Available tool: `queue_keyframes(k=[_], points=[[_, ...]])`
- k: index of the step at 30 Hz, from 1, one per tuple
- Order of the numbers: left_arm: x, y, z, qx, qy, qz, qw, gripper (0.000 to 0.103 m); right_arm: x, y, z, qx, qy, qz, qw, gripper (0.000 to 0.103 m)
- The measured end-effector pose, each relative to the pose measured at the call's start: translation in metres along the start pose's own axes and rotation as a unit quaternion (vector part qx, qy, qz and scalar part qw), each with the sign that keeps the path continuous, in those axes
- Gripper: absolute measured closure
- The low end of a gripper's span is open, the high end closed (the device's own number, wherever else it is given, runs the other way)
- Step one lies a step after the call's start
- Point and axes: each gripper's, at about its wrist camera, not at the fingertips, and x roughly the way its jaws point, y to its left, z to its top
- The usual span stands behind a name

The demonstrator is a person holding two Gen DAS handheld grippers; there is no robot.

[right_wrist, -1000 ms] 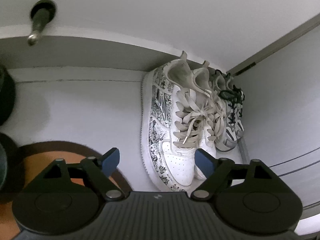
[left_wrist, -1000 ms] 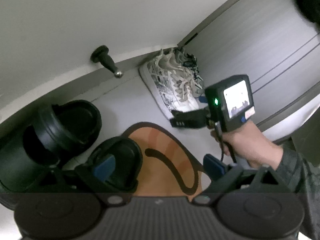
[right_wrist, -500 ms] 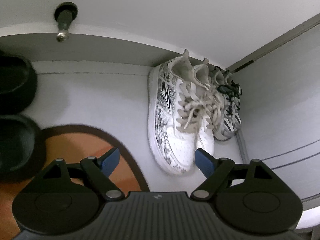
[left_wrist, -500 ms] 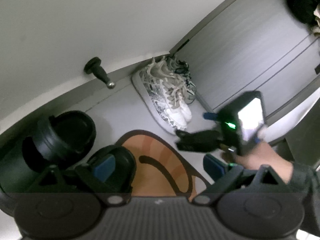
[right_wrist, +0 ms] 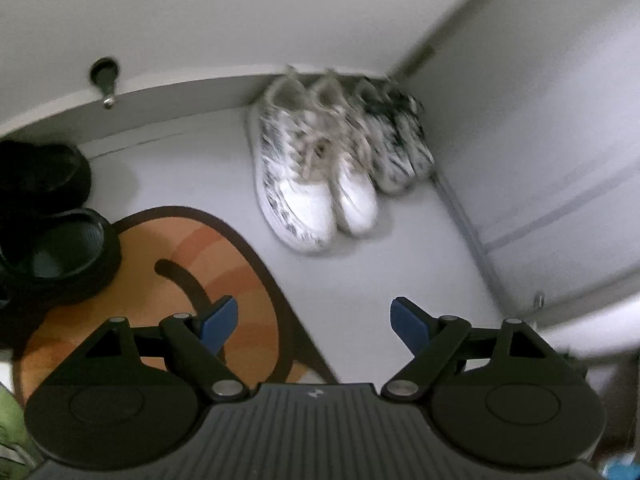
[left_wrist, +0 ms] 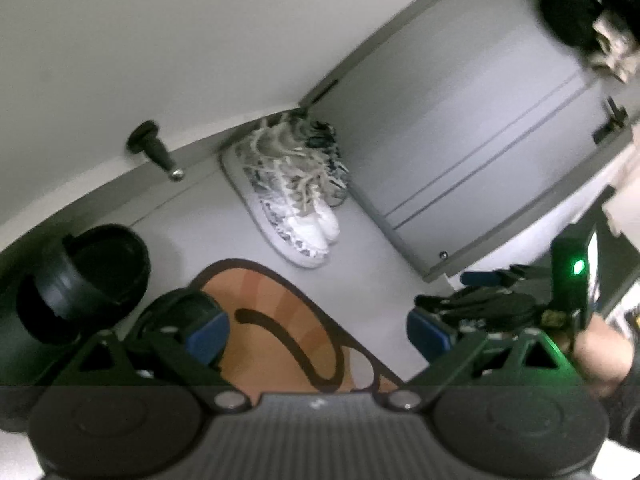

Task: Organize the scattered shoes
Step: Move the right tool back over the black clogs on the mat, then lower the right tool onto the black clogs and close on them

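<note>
A pair of white sneakers with black print stands toe-out against the wall, and a grey-and-black pair is tucked beside it in the corner. Both pairs are blurred. My right gripper hangs open above the floor, well back from them, with nothing between its blue pads. From the left wrist I see the same white sneakers and two black slippers at the left. My left gripper is open over the orange mat. The right gripper, held by a hand, shows at the right edge.
A black door stop sticks out of the skirting board. A grey door closes the corner on the right. The black slippers sit at the mat's left edge. Something green shows at the bottom left.
My right gripper has pulled up and back from the sneakers, still open; the sneakers stay at the wall. In the left view it slid to the right edge.
</note>
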Motion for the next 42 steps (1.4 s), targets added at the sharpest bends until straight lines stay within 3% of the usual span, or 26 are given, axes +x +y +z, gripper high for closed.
queue_keyframes(k=[2,5,9,12,18,22,25,33,35,39,42], points=[[0.001,-0.001,-0.001,0.008,0.004,0.004,1.0000,0.006,-0.012,-0.016,-0.006,0.038,0.020,0.019,0.999,0.016],[0.005,0.000,-0.002,0.011,0.013,0.003,0.9999,0.006,-0.023,-0.027,-0.013,0.059,0.029,0.024,0.998,0.009],[0.010,-0.002,-0.007,0.024,0.023,0.008,0.9994,0.006,-0.030,-0.039,-0.031,0.083,0.048,0.033,0.995,0.009],[0.015,-0.002,-0.011,0.028,0.032,0.012,0.9990,0.006,-0.026,-0.053,-0.052,0.113,0.072,0.054,0.989,0.009],[0.023,-0.002,-0.019,0.027,0.050,0.018,0.9982,0.006,-0.002,-0.070,-0.088,0.139,0.118,0.044,0.982,0.009],[0.025,-0.008,-0.022,0.045,0.055,0.022,0.9972,0.006,0.022,-0.087,-0.111,0.189,0.172,0.061,0.965,0.011],[0.029,-0.008,-0.025,0.046,0.072,0.019,0.9962,0.006,0.036,-0.093,-0.124,0.214,0.203,0.069,0.953,0.020],[0.029,-0.003,-0.030,0.046,0.076,0.034,0.9955,0.006,0.084,-0.087,-0.174,0.241,0.271,0.088,0.928,0.020],[0.028,0.000,-0.030,0.041,0.071,0.042,0.9957,0.006,0.096,-0.089,-0.186,0.263,0.285,0.097,0.917,0.023],[0.029,0.004,-0.029,0.027,0.072,0.047,0.9959,0.006,0.117,-0.093,-0.200,0.281,0.291,0.088,0.910,0.023],[0.029,0.002,-0.028,0.030,0.072,0.042,0.9960,0.006,0.128,-0.090,-0.207,0.296,0.306,0.094,0.900,0.030]])
